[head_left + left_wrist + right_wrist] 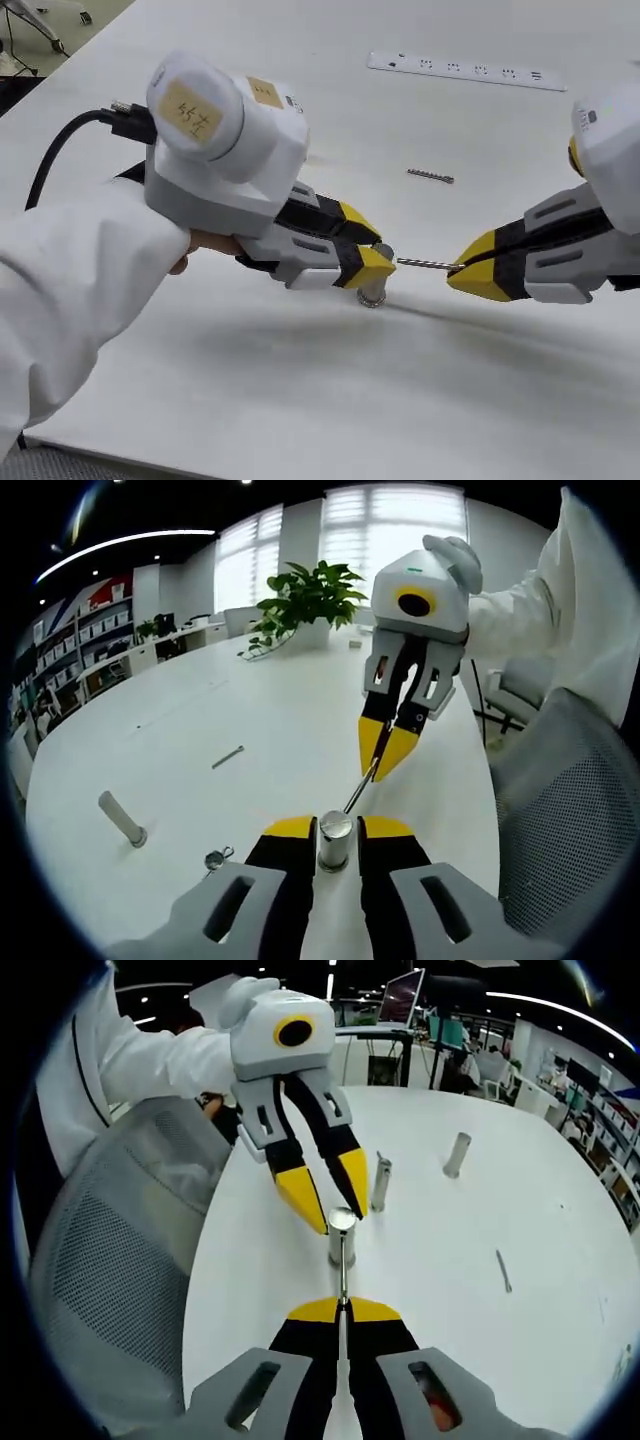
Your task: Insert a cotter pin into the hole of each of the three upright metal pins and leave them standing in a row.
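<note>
On the table, left gripper clamps metal pin

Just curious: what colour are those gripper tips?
Yellow on both: left gripper, right gripper; clearest in the head view.

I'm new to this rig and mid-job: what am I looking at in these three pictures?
No robot here: a person holds a two-jaw gripper in each hand at a white table. One picture comes from a headset camera; the two round ones from a camera on each gripper. The left gripper clasps an upright metal pin. The right gripper holds a thin cotter pin, pointed at it. A second pin, a third pin and a spare cotter pin wait on the table.
</note>
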Available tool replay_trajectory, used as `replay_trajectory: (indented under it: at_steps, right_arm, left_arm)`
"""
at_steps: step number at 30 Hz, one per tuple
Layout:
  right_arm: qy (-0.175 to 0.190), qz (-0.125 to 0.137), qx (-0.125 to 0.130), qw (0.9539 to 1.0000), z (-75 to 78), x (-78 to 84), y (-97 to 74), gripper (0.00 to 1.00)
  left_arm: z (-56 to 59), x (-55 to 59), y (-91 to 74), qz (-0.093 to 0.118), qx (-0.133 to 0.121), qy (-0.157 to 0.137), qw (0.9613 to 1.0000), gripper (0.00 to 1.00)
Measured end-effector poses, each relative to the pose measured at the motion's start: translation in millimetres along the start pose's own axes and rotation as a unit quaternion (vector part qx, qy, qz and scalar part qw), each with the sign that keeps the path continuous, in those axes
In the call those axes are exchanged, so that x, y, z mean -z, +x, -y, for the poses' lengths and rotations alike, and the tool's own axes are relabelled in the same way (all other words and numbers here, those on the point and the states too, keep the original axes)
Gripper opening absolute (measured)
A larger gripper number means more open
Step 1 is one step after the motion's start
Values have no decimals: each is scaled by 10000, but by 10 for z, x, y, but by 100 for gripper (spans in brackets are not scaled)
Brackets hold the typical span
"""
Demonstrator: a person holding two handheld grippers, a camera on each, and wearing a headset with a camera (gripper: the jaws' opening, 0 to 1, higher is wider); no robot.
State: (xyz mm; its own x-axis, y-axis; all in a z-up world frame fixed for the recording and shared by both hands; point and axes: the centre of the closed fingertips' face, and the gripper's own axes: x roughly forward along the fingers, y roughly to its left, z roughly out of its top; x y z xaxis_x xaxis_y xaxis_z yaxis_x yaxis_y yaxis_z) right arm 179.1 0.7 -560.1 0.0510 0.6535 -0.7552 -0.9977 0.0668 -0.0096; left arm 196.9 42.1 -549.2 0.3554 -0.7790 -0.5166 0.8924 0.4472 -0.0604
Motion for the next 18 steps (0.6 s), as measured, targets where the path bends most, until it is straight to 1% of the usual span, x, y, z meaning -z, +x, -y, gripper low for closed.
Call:
replay_trajectory:
  at_steps: [4, 5, 7, 9, 11, 13, 15, 18]
  right_arm:
    - [14, 24, -15, 10000, 4, -10, 10, 0]
    - [18, 23, -14, 10000, 6, -11, 13, 0]
    - [2, 22, -8, 10000, 10, -12, 16, 0]
    - [2, 38, -7, 10000, 14, -18, 16, 0]
    - [6, 42, -11, 10000, 16, -21, 20, 0]
    - [5, 50, -26, 10000, 14, -27, 26, 0]
    - [-1, 74, -48, 10000, 6, -42, 36, 0]
    - [-10, 75, -15, 10000, 18, -55, 61, 0]
  left_arm:
    - [-15, 22, 12, -72, -21, 81, 9999, 11]
    - [-5, 29, 15, -93, 13, 81, 9999, 11]
    - [2, 33, 16, -172, -34, 183, 9997, 10]
    - [5, 34, 17, -199, -41, 225, 9995, 10]
    - [3, 36, 15, -211, -50, 207, 9996, 10]
    - [7, 35, 14, -219, -54, 275, 9994, 10]
    - [12, 36, 14, -216, -55, 266, 9994, 10]
    - [20, 34, 15, -222, -42, 266, 9994, 10]
